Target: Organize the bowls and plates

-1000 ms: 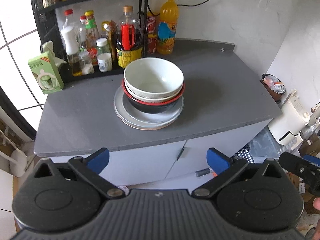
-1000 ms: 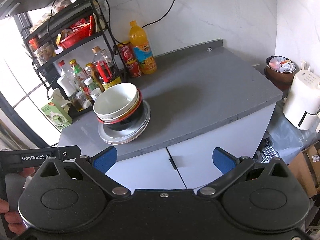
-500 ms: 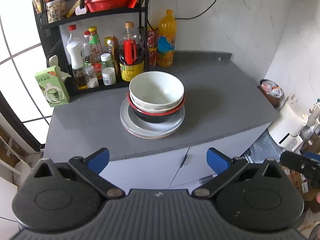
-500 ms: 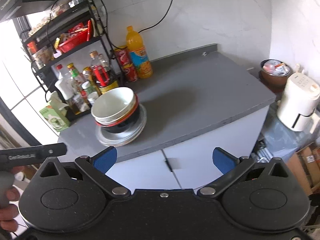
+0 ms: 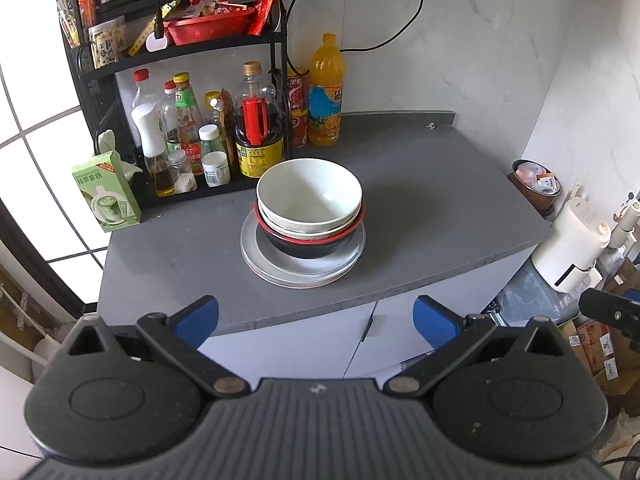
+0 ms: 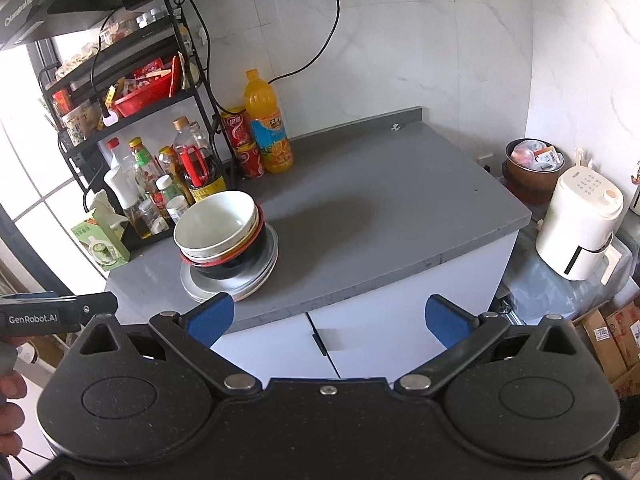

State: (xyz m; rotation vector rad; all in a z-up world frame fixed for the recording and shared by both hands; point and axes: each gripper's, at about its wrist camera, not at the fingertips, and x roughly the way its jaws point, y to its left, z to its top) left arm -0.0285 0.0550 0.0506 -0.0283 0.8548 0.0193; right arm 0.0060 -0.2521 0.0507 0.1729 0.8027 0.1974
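Left gripper (image 5: 316, 318): jaws spread, empty, held off the counter's front edge | Right gripper (image 6: 328, 318): jaws spread, empty, likewise short of the counter | Stack: white bowl (image 5: 309, 194) nested in black-and-red bowl (image 5: 310, 246), on grey plates (image 5: 302, 270) | Location: grey countertop (image 5: 432, 204), just before bottle rack (image 5: 188, 52)

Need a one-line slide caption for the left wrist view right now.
Open left gripper faces nested bowls stacked on plates on a grey counter.
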